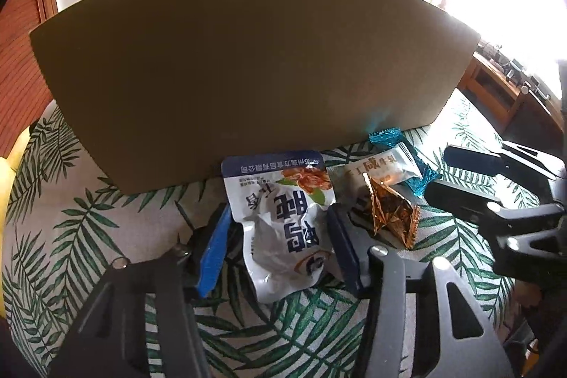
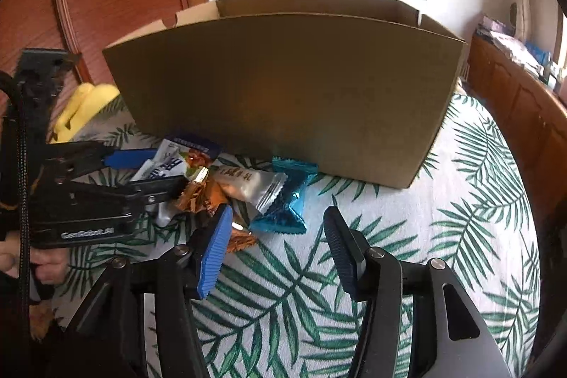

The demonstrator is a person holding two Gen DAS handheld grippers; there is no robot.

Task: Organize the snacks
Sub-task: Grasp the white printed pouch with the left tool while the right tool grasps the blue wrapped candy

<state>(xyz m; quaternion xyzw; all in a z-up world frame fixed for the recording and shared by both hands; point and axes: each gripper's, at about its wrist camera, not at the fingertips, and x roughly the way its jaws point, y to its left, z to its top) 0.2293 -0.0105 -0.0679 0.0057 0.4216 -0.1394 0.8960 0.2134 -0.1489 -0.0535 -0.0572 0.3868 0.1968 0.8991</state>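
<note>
A white snack packet with blue print lies on the leaf-print tablecloth in front of a tall brown cardboard box. My left gripper is shut on it, both pads touching the crumpled packet's sides. To its right lie a gold-wrapped candy, a small white bar packet and a blue foil candy. My right gripper stands open just short of the blue candy, with nothing pressed between its fingers. It shows at the right edge of the left wrist view as the right gripper.
The open-topped box stands behind the snacks and hides what is in it. A yellow soft thing lies at the left of the box. A wooden cabinet runs along the right. A hand holds the left gripper.
</note>
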